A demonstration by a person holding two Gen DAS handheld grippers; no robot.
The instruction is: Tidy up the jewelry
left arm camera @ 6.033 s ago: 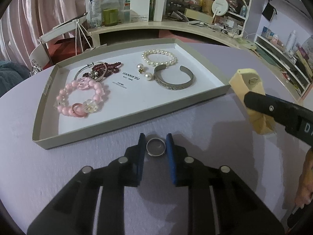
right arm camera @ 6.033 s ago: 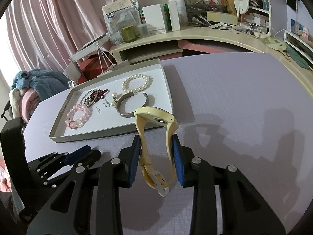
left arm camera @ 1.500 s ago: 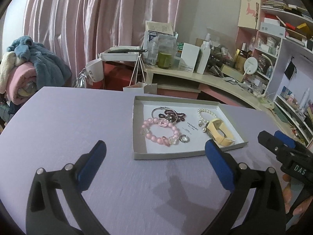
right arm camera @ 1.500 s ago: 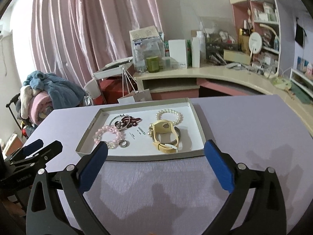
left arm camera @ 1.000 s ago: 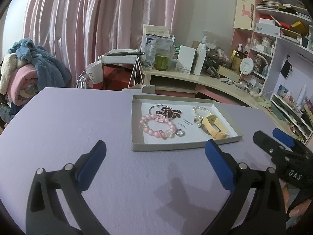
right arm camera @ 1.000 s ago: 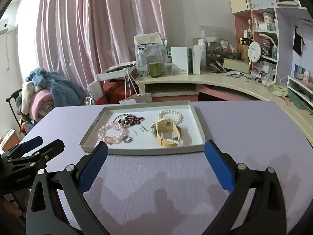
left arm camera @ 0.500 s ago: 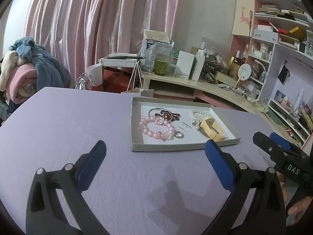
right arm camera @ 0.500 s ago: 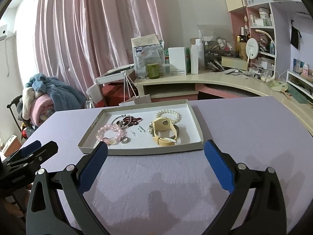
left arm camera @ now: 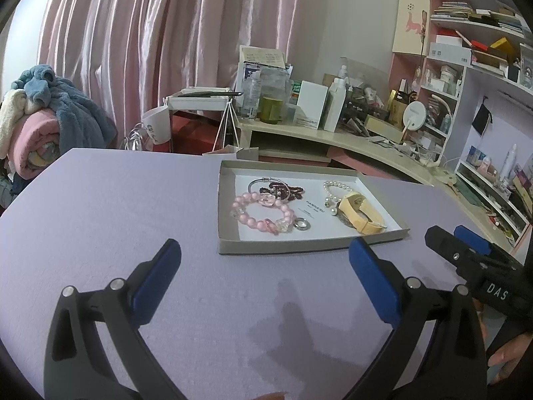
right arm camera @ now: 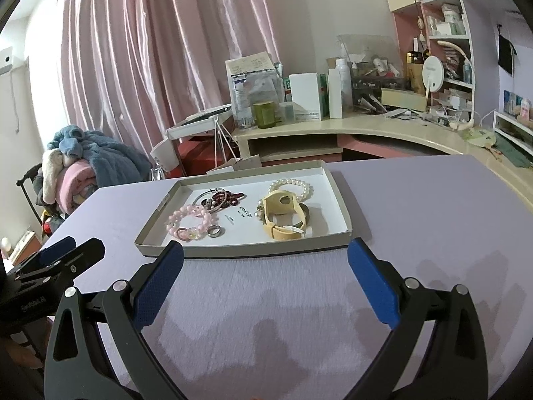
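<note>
A shallow grey cardboard tray (left arm camera: 299, 250) (right arm camera: 250, 251) rests on the lilac table. In it lie a pink bead bracelet (left arm camera: 258, 211) (right arm camera: 190, 220), a silver ring (left arm camera: 302, 224) (right arm camera: 214, 231), a dark red bead strand (left arm camera: 283, 190) (right arm camera: 230, 198), a pearl bracelet (left arm camera: 334, 186) (right arm camera: 293, 186) and a cream watch strap (left arm camera: 361, 213) (right arm camera: 283, 215). My left gripper (left arm camera: 265, 286) hangs open and empty in front of the tray. My right gripper (right arm camera: 265, 280) is open too, with nothing between its blue pads.
A curved desk (right arm camera: 383, 130) crowded with bottles and boxes stands behind the table. Shelves (left arm camera: 483, 66) fill the right wall. A pile of blankets (left arm camera: 40, 126) sits at the left. Bare lilac tabletop (left arm camera: 116, 206) stretches left of the tray.
Six seconds ago the left gripper held the ring and the right the cream strap; both now lie in the tray. Over the last second both open grippers drew back slightly and rose.
</note>
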